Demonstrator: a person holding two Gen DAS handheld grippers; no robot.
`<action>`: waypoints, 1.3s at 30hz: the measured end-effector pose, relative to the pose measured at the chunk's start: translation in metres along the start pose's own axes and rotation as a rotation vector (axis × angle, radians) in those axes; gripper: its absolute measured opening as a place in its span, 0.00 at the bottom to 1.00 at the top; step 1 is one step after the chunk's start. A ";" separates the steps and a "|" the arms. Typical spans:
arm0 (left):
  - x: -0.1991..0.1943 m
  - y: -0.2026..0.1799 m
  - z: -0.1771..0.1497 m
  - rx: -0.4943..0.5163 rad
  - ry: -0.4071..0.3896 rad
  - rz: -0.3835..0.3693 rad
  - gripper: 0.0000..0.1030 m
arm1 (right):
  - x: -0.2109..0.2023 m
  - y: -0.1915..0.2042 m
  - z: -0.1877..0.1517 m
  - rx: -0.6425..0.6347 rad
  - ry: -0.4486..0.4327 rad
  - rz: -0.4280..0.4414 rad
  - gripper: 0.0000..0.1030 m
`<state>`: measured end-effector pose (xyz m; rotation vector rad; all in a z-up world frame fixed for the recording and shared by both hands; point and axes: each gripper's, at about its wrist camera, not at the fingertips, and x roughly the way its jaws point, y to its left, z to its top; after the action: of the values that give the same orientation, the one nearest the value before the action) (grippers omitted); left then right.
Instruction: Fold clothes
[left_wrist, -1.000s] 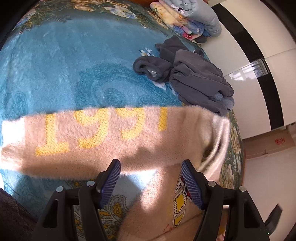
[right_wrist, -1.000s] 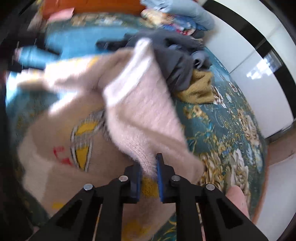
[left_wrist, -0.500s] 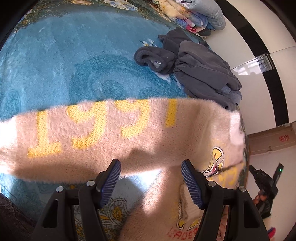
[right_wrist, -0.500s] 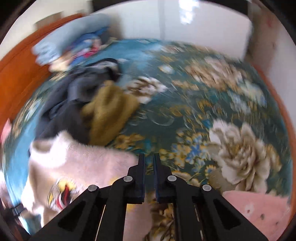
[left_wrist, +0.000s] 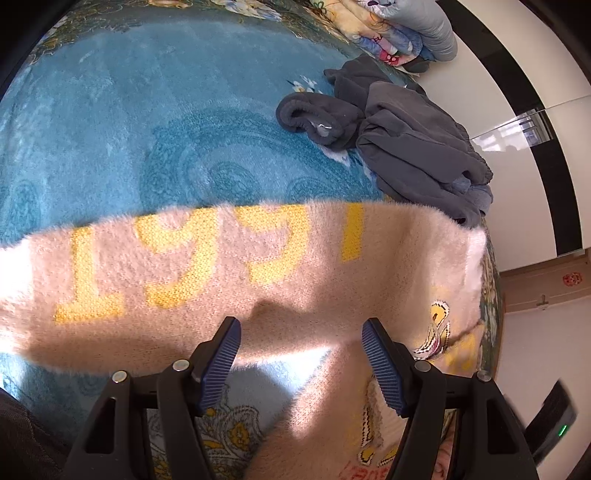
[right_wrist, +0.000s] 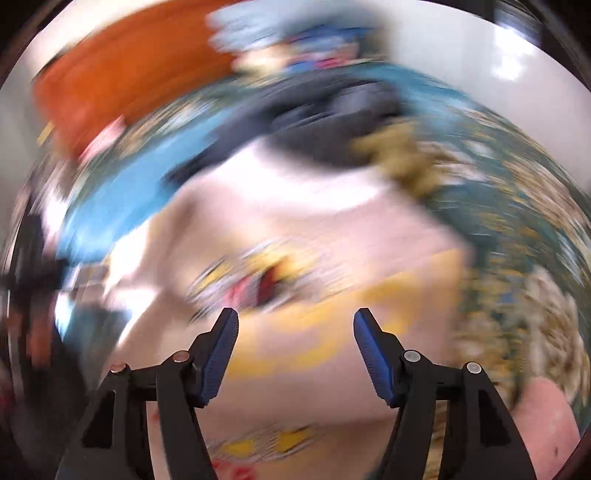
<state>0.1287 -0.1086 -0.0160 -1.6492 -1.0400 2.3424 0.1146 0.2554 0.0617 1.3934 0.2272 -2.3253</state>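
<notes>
Left wrist view showed the left gripper (left_wrist: 301, 354) spread wide and empty above the pink sweater (left_wrist: 207, 266), which lay flat on the blue blanket (left_wrist: 129, 110) beside grey clothes (left_wrist: 413, 144). Though badly blurred, the right gripper (right_wrist: 295, 347) also gaped wide, holding nothing, over that sweater (right_wrist: 332, 236).

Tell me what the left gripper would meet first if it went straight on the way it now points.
Most likely the pink sweater: its sleeve with yellow lettering lies across the bed right ahead of the open left gripper. The blue blanket lies beyond. Depth is hard to judge.
</notes>
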 end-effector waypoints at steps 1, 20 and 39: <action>-0.002 0.002 0.000 -0.005 -0.005 -0.003 0.70 | 0.010 0.020 -0.010 -0.048 0.026 0.019 0.64; -0.010 0.041 0.004 -0.164 -0.006 0.013 0.72 | -0.007 -0.002 0.001 0.111 -0.002 -0.077 0.11; -0.006 0.034 -0.001 -0.149 0.008 0.051 0.72 | -0.144 -0.281 -0.135 1.138 -0.232 -0.442 0.10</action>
<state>0.1426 -0.1372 -0.0309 -1.7540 -1.2121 2.3388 0.1610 0.5937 0.1014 1.5631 -1.1342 -3.1207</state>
